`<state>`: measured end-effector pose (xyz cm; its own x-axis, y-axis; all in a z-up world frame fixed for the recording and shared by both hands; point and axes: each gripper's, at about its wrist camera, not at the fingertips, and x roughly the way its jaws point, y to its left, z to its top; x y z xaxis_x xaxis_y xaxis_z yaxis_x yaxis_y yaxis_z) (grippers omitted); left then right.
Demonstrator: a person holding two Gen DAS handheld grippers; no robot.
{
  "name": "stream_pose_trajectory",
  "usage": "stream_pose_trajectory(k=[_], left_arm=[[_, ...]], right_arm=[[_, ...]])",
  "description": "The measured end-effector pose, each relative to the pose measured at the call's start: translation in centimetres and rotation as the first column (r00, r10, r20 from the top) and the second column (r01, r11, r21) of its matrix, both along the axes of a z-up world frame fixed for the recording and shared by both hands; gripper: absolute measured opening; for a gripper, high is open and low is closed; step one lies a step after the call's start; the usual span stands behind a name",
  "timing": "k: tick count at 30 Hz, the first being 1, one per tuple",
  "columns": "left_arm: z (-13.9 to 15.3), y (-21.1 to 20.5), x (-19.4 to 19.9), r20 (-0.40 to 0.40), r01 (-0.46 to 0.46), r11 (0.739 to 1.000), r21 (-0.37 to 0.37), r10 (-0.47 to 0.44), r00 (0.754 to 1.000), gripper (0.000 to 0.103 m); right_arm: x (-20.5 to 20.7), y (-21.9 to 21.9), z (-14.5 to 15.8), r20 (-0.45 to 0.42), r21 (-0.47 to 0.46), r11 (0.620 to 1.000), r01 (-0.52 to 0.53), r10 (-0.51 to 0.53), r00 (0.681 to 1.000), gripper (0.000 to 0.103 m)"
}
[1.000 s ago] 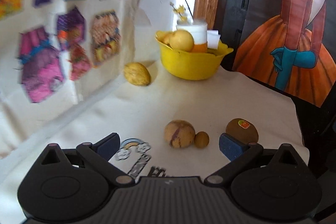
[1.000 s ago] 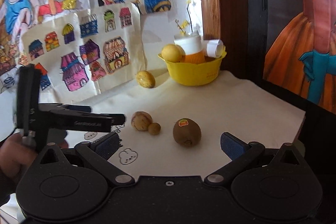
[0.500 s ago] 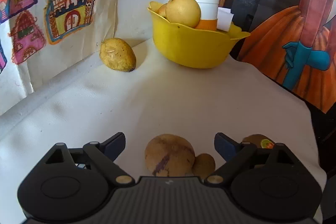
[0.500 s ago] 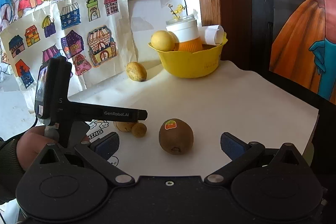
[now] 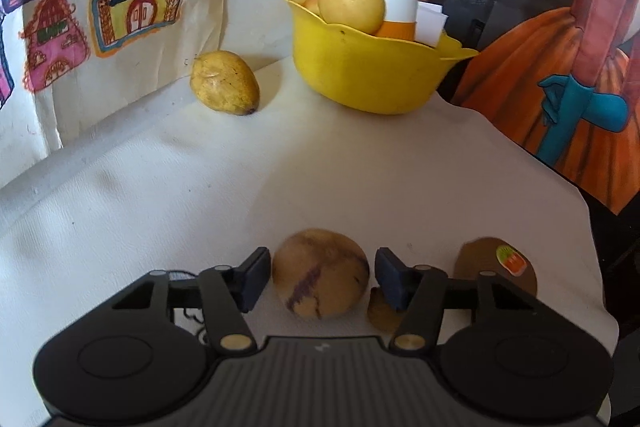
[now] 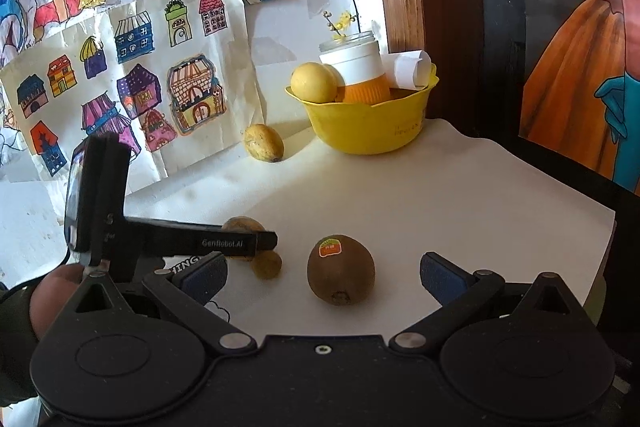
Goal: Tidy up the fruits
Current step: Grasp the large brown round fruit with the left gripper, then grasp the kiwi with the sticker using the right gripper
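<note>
A round tan fruit with purple streaks (image 5: 320,273) lies on the white table between the jaws of my left gripper (image 5: 320,277); the jaws stand close on both sides, small gaps still show. A small brown fruit (image 5: 382,313) lies beside it, partly hidden by the right finger. A kiwi with a sticker (image 5: 500,265) lies to the right. In the right wrist view the kiwi (image 6: 340,269) sits between the open jaws of my right gripper (image 6: 324,273), ahead of the pads. The left gripper (image 6: 240,243) covers the tan fruit (image 6: 240,225) there. A yellow bowl (image 5: 372,67) holds a yellow fruit (image 5: 352,3).
A yellow mango-like fruit (image 5: 224,83) lies by the wall left of the bowl. A white-and-orange jar (image 5: 396,3) and rolled paper (image 6: 412,67) stand in the bowl. Drawings cover the wall at left. The table edge (image 5: 588,211) drops off at right, by a dark painted panel.
My left gripper has moved forward and down around the tan fruit and its jaws have narrowed on it. My right gripper has moved closer to the kiwi.
</note>
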<state>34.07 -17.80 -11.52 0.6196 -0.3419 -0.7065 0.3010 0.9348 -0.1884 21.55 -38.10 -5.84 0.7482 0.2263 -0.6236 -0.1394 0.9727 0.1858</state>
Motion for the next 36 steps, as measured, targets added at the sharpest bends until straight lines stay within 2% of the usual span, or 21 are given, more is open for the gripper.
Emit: stream_pose_trajectory(k=[2, 10, 24, 36], left_arm=[[0.0, 0.1, -0.3, 0.009, 0.005, 1.000, 0.015, -0.005, 1.000, 0.055], [0.0, 0.0, -0.1, 0.016, 0.000, 1.000, 0.022, -0.001, 1.000, 0.053], [0.2, 1.0, -1.2, 0.009, -0.004, 1.000, 0.031, 0.004, 1.000, 0.053], [0.1, 1.2, -1.4, 0.011, -0.001, 1.000, 0.023, 0.000, 1.000, 0.053]], right_arm=[[0.1, 0.0, 0.0, 0.000, 0.002, 1.000, 0.000, 0.000, 1.000, 0.102], [0.1, 0.4, -0.6, -0.007, -0.002, 1.000, -0.013, 0.013, 1.000, 0.102], [3.3, 0.8, -3.5, -0.074, -0.082, 0.993, -0.087, 0.081, 0.994, 0.102], [7.4, -0.3, -6.5, -0.123, -0.072, 0.991, -0.109, 0.099, 0.987, 0.087]])
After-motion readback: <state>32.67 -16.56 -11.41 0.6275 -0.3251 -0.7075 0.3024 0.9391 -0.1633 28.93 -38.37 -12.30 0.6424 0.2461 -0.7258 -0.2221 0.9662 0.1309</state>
